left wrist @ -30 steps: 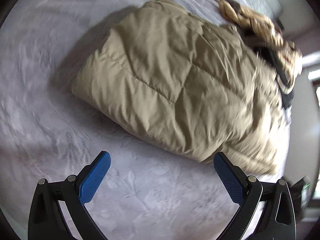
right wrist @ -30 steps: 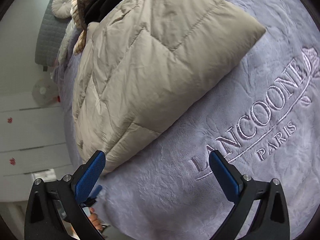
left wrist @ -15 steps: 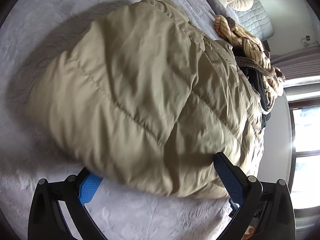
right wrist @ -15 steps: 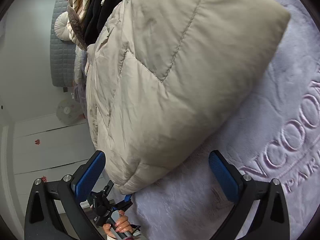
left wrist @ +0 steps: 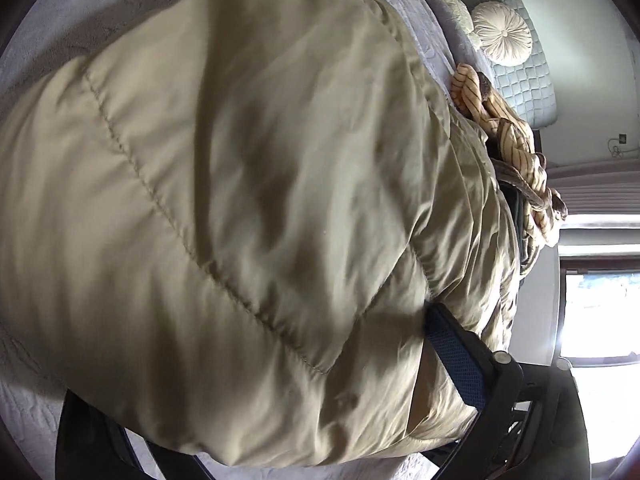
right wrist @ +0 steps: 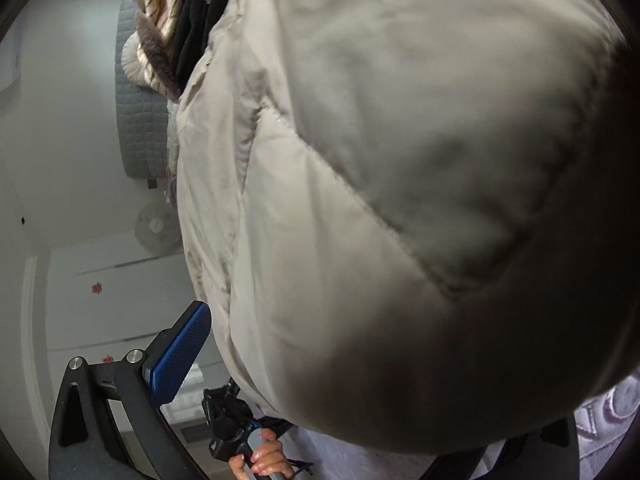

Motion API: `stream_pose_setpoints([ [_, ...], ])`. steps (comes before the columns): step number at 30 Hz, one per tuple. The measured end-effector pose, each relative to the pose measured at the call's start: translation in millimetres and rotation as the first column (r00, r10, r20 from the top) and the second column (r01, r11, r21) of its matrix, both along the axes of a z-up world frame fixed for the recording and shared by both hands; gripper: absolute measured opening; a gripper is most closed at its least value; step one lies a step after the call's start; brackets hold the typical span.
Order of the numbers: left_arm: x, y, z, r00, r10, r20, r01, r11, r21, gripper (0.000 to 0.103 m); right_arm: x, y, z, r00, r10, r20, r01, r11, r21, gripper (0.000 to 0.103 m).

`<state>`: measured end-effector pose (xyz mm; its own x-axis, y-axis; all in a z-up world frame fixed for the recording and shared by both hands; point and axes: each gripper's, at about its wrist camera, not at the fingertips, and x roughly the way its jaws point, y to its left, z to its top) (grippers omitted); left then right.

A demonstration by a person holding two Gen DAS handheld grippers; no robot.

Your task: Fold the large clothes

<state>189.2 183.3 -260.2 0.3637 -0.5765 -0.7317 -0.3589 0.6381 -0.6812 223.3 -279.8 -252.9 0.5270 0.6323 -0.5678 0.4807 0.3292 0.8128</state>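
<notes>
Jacket (left wrist: pixel 248 208), beige quilted puffer, folded into a thick bundle on the grey bedspread (left wrist: pixel 52 12), filling both wrist views. Left gripper (left wrist: pixel 260 400): jaws wide and closing, near edge of the bundle between them; only the right blue pad (left wrist: pixel 456 356) shows, against the fabric, grip not confirmed. Right gripper (right wrist: pixel 380 380): left pad (right wrist: pixel 180 352) clear of the jacket, other finger hidden, so can't tell the state. Striped and dark clothes (left wrist: pixel 516 152) piled at the far side.
</notes>
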Motion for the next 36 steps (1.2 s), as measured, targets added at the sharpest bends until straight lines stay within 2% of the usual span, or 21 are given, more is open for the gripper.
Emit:
stream_pose_setpoints([
  [2, 1.4, -0.9, 3.4, 1.000, -0.016, 0.017, 0.017, 1.000, -0.015, 0.043, -1.6, -1.0, -0.5, 1.000, -0.023, 0.000, 0.023, 0.999, 0.041, 0.094],
  [3, 1.5, -1.2, 6.2, 0.999, -0.024, 0.036, 0.025, 0.999, -0.033, 0.034, -2.6, -1.6, -1.1, 1.000, -0.025, -0.015, 0.025, 0.999, 0.042, 0.065],
  [4, 2.3, -1.8, 9.7, 0.998, -0.034, 0.051, 0.035, 0.999, -0.037, 0.025, -3.2, -1.9, -2.2, 0.999, -0.019, -0.029, 0.020, 0.999, 0.043, 0.048],
  [5, 2.8, -4.4, 17.3, 0.996, -0.049, 0.072, 0.050, 0.999, -0.011, 0.021, -4.7, -3.1, -2.4, 0.999, -0.020, -0.025, 0.022, 0.998, 0.058, 0.044],
  [6, 3.0, -8.2, 25.2, 0.993, -0.067, 0.095, 0.066, 0.998, 0.015, 0.020, -5.2, -4.0, -1.7, 1.000, -0.019, -0.016, 0.020, 0.997, 0.069, 0.035],
  [7, 1.4, -10.9, 33.6, 0.990, -0.081, 0.116, 0.077, 0.996, 0.036, 0.018, -5.7, -5.3, 1.2, 1.000, -0.012, -0.003, 0.013, 0.997, 0.077, 0.031],
  [9, -4.0, -13.7, 48.9, 0.983, -0.096, 0.155, 0.088, 0.994, 0.057, 0.018, -7.0, -7.1, 8.5, 1.000, 0.002, 0.024, -0.004, 0.996, 0.085, 0.027],
  [15, -29.3, -11.5, 82.5, 0.971, -0.103, 0.217, 0.099, 0.995, 0.031, 0.018, -21.4, -11.7, 30.2, 0.995, 0.061, 0.082, -0.070, 0.992, 0.106, 0.024],
  [19, -56.8, -2.5, 95.4, 0.963, -0.146, 0.227, 0.144, 0.989, 0.024, 0.018, -45.9, -12.6, 41.4, 0.992, 0.090, 0.090, -0.098, 0.991, 0.095, 0.024],
  [23, -88.1, 2.5, 98.2, 0.961, -0.207, 0.184, 0.209, 0.978, 0.009, 0.018, -82.1, -10.8, 47.6, 0.991, 0.110, 0.079, -0.116, 0.990, 0.078, 0.024],
  [28, -143.6, 19.3, 87.3, 0.954, -0.282, 0.100, 0.285, 0.958, -0.023, 0.018, -148.4, -4.3, 42.7, 0.993, 0.117, 0.011, -0.117, 0.989, 0.086, 0.024],
  [32, -172.7, 31.3, 61.0, 0.947, -0.321, 0.024, 0.322, 0.942, -0.094, 0.019, -186.6, -2.9, 25.8, 0.993, 0.107, -0.054, -0.102, 0.992, 0.075, 0.024],
  [36, -184.2, 35.5, 28.0, 0.947, -0.318, -0.047, 0.310, 0.942, -0.130, 0.019, -195.8, -4.5, -2.6, 0.991, 0.082, -0.102, -0.076, 0.995, 0.067, 0.029],
])
